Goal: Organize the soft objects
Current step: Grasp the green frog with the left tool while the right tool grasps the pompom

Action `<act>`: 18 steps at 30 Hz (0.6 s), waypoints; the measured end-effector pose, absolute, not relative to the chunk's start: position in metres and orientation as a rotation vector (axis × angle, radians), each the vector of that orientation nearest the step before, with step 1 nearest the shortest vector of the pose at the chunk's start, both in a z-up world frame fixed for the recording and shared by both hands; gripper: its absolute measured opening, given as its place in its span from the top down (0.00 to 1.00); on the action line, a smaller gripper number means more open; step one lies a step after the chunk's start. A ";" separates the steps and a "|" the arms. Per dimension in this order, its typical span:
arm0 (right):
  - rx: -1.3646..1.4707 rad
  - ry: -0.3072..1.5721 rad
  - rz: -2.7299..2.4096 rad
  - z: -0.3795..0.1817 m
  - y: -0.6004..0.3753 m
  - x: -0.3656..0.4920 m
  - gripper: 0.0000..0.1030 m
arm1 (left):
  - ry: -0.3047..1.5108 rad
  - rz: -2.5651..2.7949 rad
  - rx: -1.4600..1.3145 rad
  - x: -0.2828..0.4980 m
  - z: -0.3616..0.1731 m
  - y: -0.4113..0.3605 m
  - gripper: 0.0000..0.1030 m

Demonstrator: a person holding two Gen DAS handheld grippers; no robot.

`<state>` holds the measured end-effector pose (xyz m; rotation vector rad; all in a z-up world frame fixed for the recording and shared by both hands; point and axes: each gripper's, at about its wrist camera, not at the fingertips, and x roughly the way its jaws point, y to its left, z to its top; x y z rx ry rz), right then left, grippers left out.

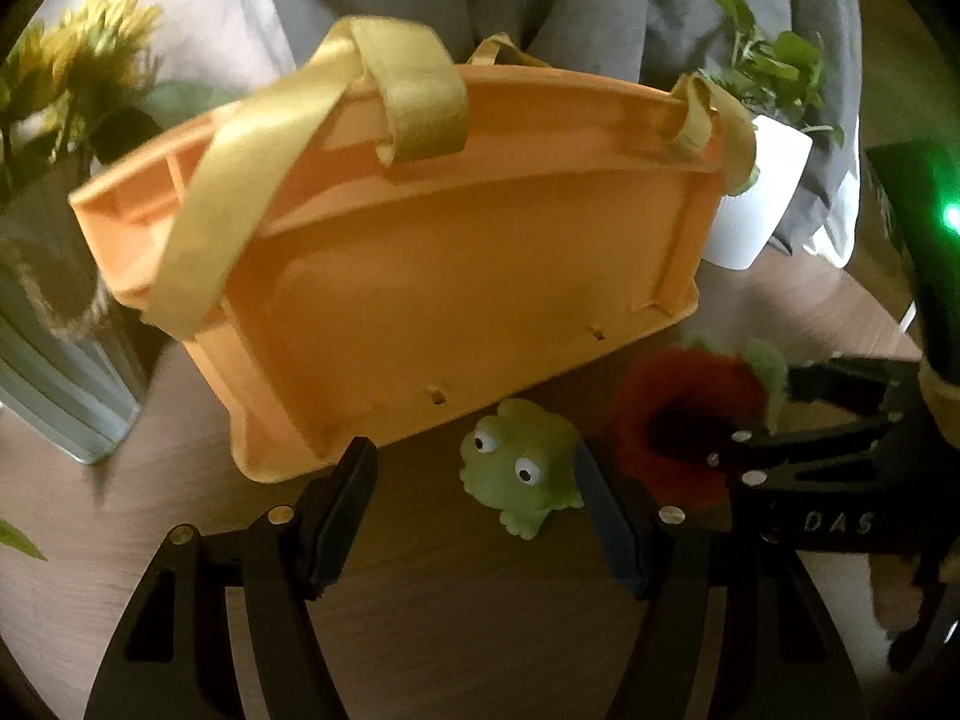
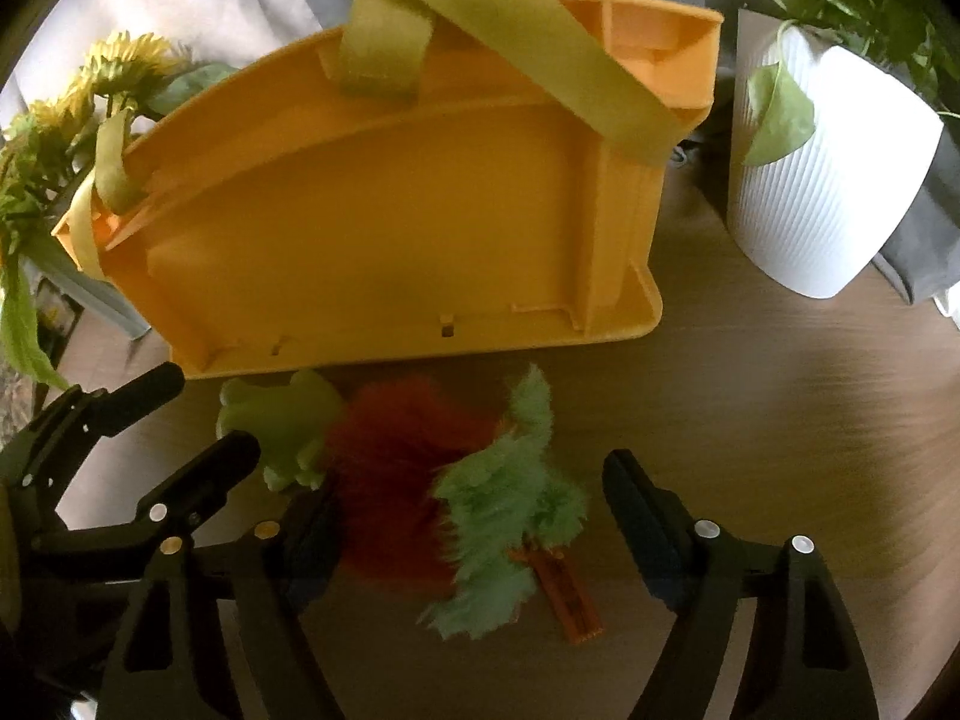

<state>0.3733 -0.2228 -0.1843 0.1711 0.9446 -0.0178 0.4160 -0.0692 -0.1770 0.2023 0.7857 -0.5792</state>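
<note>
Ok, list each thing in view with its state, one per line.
Orange plastic basket with yellow fabric handles: on the table, handles flopped over its rim.
Green rubber frog toy: on the table, between the left gripper's fingers, ungripped.
Red and green fluffy plush: lying flat beside the frog.
Right gripper: open around the plush.

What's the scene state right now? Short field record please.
container: orange basket with yellow straps, on table
toy 1: green frog, between left gripper fingers, not pressed
toy 2: red and green fluffy toy, between right gripper fingers, not pressed
toys: side by side in front of basket
background: white plant pot, sunflowers
</note>
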 end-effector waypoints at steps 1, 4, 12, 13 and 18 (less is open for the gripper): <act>0.177 0.950 -0.009 -0.186 -0.223 0.374 0.30 | 0.790 -0.579 0.198 0.416 -0.178 -0.070 0.35; 0.185 0.953 -0.001 -0.189 -0.225 0.376 0.34 | 0.811 -0.583 0.177 0.418 -0.182 -0.071 0.36; 0.186 0.944 0.031 -0.194 -0.228 0.376 0.45 | 0.865 -0.595 0.068 0.424 -0.191 -0.075 0.55; 0.184 0.942 0.035 -0.194 -0.228 0.376 0.47 | 0.872 -0.600 0.053 0.424 -0.191 -0.075 0.59; 0.186 0.935 0.050 -0.196 -0.228 0.373 0.52 | 0.881 -0.570 0.022 0.421 -0.190 -0.075 0.62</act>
